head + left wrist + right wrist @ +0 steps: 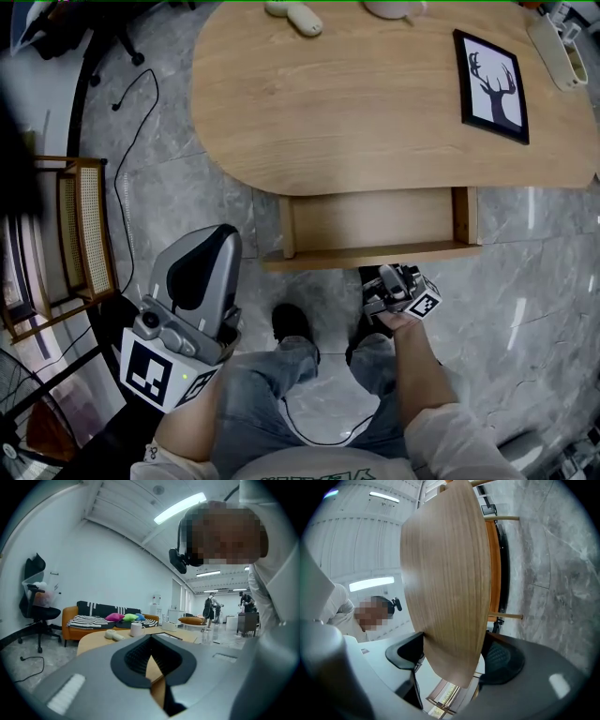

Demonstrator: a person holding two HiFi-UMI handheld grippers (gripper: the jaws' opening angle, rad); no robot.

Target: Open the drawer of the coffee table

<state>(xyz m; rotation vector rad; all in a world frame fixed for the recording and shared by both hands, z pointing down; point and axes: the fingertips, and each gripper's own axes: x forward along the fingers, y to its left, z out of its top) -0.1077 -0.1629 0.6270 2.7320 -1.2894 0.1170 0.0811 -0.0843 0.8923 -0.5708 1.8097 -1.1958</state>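
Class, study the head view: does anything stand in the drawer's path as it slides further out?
Yes: the person's shoes stand just in front of the drawer, right in its path.

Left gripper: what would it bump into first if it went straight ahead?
Probably the table. The left gripper points at its near edge, and nothing shows in between. How far off it is, is hard to judge.
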